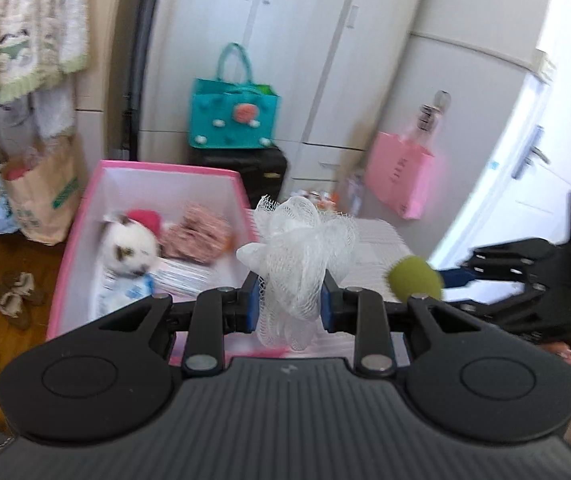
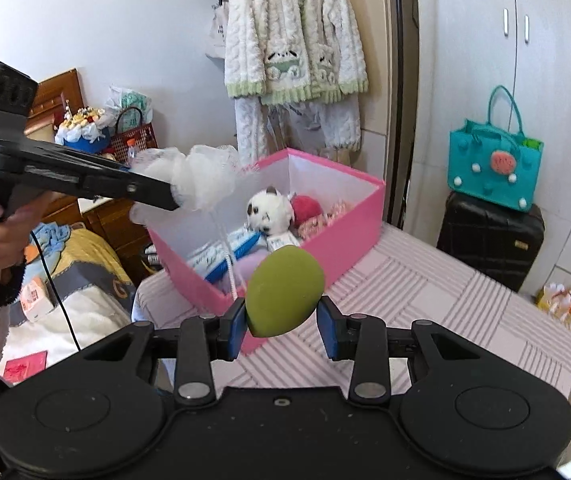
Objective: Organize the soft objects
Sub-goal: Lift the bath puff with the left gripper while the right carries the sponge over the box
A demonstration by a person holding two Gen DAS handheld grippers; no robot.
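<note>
Clamping white mesh bath pouf in my left gripper, above pink box edge. Right view: my right gripper pinches green egg-shaped sponge, raised over striped surface beside box.

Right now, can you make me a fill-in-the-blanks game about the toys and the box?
1. The left tool squeezes a white mesh ____.
2. The right tool holds a sponge coloured ____.
3. The plush cat lies inside the ____ box.
4. The teal bag sits on a black ____.

Missing words: bath puff; green; pink; suitcase
</note>
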